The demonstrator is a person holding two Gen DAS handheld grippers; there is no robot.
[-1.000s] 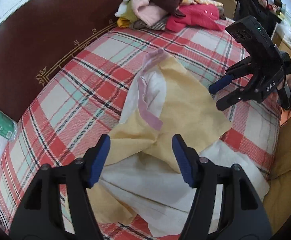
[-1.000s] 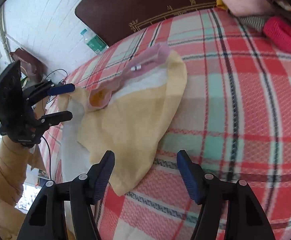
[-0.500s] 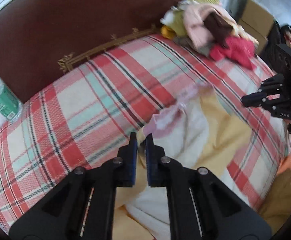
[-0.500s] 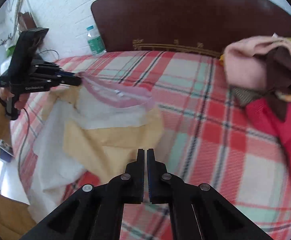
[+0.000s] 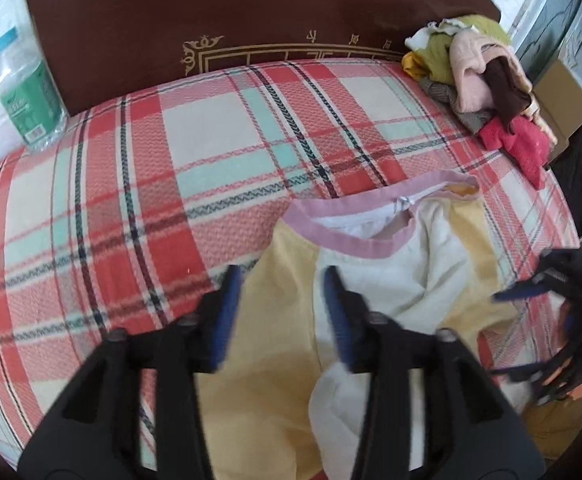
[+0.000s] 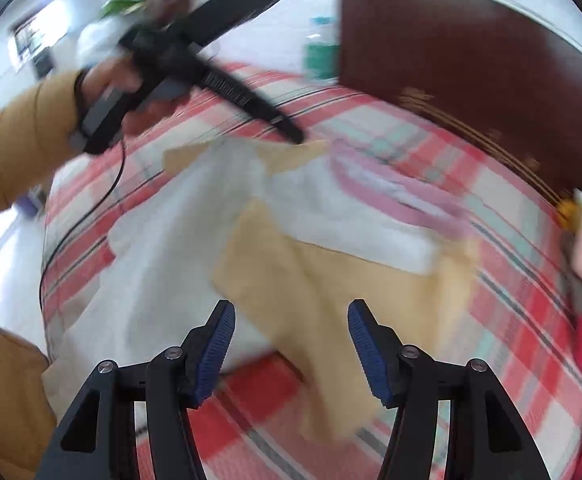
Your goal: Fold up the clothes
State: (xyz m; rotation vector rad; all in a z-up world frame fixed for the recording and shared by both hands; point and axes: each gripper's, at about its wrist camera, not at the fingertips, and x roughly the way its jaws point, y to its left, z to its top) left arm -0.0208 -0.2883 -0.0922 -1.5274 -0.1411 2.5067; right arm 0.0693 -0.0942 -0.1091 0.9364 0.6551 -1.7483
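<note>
Motion blur smears your right view, and the yellow-and-white garment with pink neckband [image 5: 375, 264] runs off the frame's bottom. It lies rumpled on the red plaid bed cover [image 5: 171, 184]. Your left gripper [image 5: 281, 312] and right gripper [image 6: 291, 344] are spreading their fingers, gripping nothing.

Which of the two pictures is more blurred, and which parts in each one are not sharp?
Right wrist view: more blurred; the garment, blanket and left gripper smear, while its own right gripper, jaws opening, looks sharp. Left wrist view: the blanket and bottle are fairly sharp; both grippers blur; fisheye bends the headboard.
</note>
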